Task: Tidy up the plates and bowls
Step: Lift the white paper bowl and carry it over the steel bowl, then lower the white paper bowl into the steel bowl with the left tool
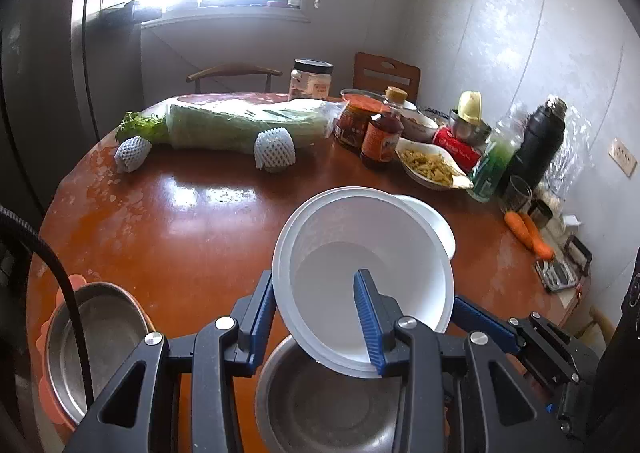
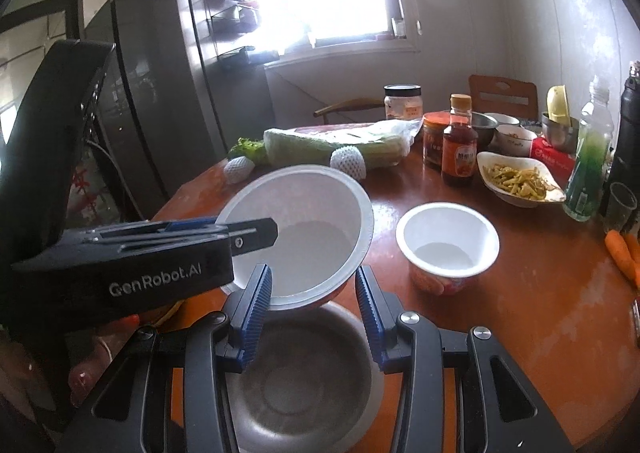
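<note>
A large white paper bowl (image 1: pixel 360 237) hangs tilted over a steel bowl (image 1: pixel 320 409) at the table's near edge. My left gripper (image 1: pixel 314 275) is shut on the white bowl's rim, with one pad inside and one outside. From the other side, my right gripper (image 2: pixel 312 271) is shut on the same white bowl (image 2: pixel 304 229), its rim between the blue pads. The left gripper (image 2: pixel 240 229) reaches in from the left, and the steel bowl (image 2: pixel 304 385) lies below. A smaller white cup bowl (image 2: pixel 448 245) stands on the table to the right, partly hidden behind the held bowl.
A steel pot with orange handles (image 1: pixel 92 341) sits near left. Wrapped cabbage (image 1: pixel 248 125), sauce bottles (image 1: pixel 380 141), a dish of food (image 1: pixel 432 169), a green bottle (image 1: pixel 496 161), a black flask (image 1: pixel 540 141) and carrots (image 1: pixel 528 233) crowd the table's far and right sides.
</note>
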`<state>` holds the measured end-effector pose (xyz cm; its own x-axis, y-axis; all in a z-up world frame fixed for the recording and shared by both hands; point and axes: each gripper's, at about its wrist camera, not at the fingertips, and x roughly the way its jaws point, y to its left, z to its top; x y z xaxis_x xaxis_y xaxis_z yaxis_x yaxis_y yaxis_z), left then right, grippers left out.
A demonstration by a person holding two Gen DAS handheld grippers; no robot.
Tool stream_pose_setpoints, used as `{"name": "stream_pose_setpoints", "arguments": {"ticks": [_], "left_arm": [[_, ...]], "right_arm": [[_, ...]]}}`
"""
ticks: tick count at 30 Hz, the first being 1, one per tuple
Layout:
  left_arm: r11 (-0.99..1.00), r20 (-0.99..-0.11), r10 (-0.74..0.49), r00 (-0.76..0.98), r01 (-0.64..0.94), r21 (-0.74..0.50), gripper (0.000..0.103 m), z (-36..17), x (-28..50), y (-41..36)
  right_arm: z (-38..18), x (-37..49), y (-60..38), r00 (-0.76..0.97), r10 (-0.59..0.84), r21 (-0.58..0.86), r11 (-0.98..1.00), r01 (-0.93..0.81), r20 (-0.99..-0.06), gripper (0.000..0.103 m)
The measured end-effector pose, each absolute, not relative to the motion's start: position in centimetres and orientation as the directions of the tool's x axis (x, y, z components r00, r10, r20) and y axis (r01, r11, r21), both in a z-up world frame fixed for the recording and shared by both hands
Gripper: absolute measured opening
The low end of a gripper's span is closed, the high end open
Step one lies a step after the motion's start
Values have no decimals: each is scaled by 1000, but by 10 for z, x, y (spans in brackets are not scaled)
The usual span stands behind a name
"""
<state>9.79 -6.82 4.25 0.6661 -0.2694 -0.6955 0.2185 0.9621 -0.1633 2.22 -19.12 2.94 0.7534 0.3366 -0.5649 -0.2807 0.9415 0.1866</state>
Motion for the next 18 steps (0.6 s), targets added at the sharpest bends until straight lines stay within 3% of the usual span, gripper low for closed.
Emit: {"name": "stream_pose_setpoints", "arguments": {"ticks": [18], "left_arm": [[961,-772,-260,580,234,-148,40,10,60,-71]], "right_arm": [[9,-25,-188,692,354,174,932,-319,-629,46]]}}
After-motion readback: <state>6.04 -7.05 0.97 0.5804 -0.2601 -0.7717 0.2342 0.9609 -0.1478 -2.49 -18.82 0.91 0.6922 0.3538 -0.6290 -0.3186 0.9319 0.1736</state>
